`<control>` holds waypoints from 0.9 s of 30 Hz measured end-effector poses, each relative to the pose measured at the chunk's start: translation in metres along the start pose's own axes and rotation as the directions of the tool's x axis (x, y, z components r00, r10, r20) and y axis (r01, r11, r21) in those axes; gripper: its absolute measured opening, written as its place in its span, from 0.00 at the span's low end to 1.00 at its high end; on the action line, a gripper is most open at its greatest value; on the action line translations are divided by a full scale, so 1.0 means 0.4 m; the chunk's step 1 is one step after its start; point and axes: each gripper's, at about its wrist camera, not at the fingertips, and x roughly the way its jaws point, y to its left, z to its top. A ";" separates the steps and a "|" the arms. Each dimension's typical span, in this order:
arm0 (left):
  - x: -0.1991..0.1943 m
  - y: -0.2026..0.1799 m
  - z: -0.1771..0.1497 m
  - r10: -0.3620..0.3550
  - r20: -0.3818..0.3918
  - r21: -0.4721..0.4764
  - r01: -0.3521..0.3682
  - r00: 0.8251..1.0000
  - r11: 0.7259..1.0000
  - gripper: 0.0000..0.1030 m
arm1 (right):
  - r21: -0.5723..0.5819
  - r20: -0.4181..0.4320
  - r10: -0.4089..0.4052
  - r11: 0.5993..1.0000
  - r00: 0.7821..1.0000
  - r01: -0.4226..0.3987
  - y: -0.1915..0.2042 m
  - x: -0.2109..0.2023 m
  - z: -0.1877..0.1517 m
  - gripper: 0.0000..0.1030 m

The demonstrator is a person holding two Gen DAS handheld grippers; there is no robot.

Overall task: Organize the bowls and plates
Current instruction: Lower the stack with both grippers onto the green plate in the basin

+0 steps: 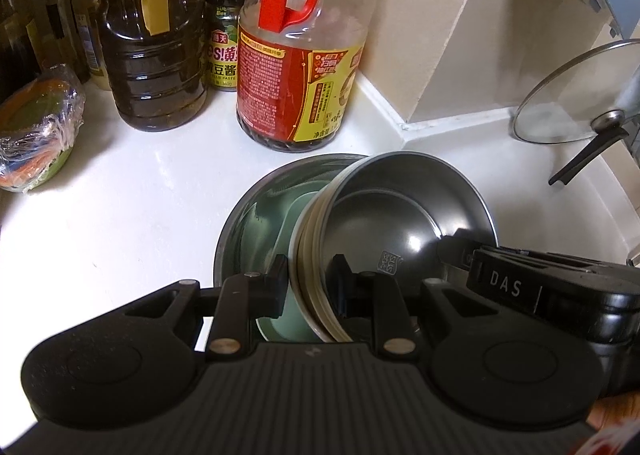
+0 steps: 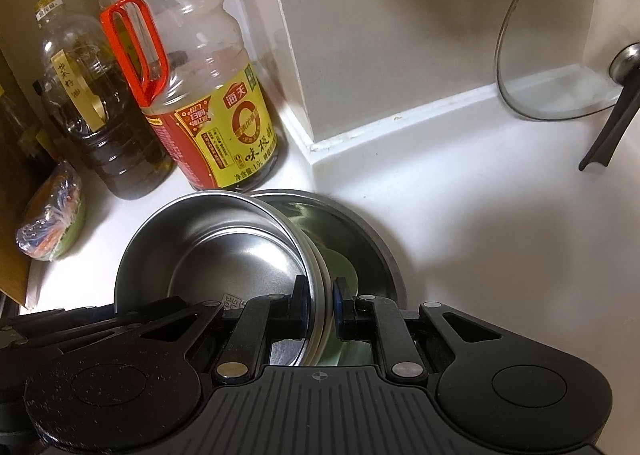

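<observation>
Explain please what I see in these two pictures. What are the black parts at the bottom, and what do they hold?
No robot here: a person holds a two-finger gripper in each hand, and each gripper carries a wide-angle camera looking along its fingers. One picture comes from the left gripper, the other from the right gripper. Both are shut on the rims of the same small stack of steel bowls, one on each side. The stack is tilted and sits over a larger steel bowl on the white counter; something pale green lies inside that bowl. Behind stand a soy sauce bottle, an oil bottle and a jar. A glass lid leans at the wall.
</observation>
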 end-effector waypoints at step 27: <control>0.003 0.011 -0.001 -0.050 -0.039 0.075 0.053 0.998 0.996 0.26 | -0.070 -0.045 0.025 0.997 0.999 -0.028 0.008 0.011 0.014 0.13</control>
